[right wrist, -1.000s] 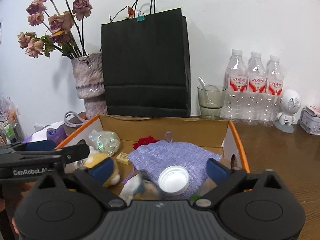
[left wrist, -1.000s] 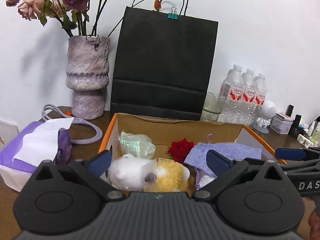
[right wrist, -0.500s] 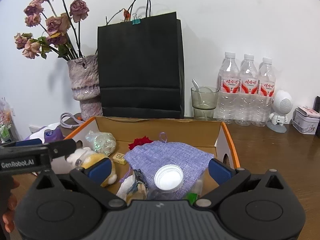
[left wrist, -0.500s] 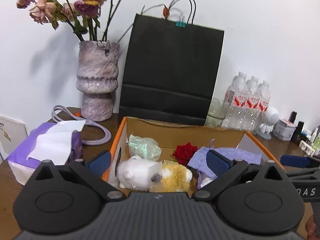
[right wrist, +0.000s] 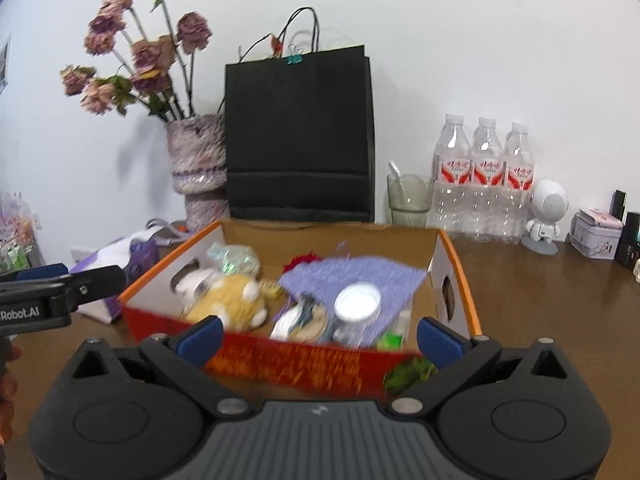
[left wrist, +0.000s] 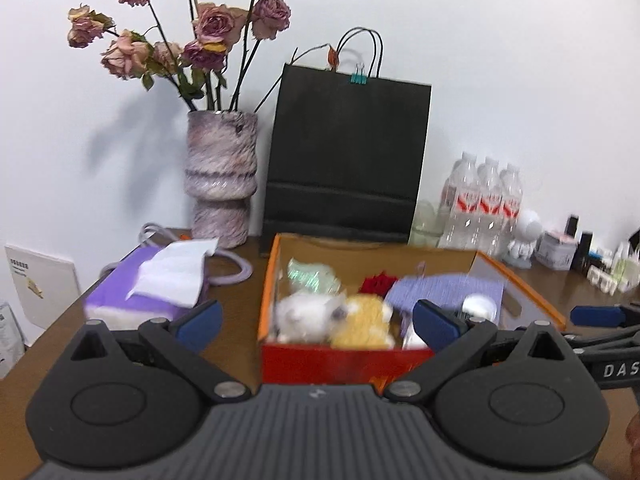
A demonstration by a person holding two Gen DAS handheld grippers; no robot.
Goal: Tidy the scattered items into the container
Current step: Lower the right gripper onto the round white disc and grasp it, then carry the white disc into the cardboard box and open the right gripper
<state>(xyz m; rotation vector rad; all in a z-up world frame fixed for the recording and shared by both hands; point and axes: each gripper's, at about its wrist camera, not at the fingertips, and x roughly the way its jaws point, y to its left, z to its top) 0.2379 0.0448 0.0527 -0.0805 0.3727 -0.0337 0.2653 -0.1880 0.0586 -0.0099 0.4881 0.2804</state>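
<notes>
Now box [right wrist: 304, 364] sits before empty right claw [right wrist: 318, 338].

White letters "DAS" are being shown on the black arm of the right gripper [left wrist: 592, 316], entering the left wrist view at three o'clock. "Robot.AI" is being displayed in white on the black arm of the left gripper [right wrist: 40, 272], at nine o'clock in the right wrist view. Red labels on three clear plastic water bottles [right wrist: 486, 180] are being seen, their characters too small to be read.

plush toy [right wrist: 230, 304] in box [right wrist: 450, 256], bag [right wrist: 300, 136] behind
</notes>
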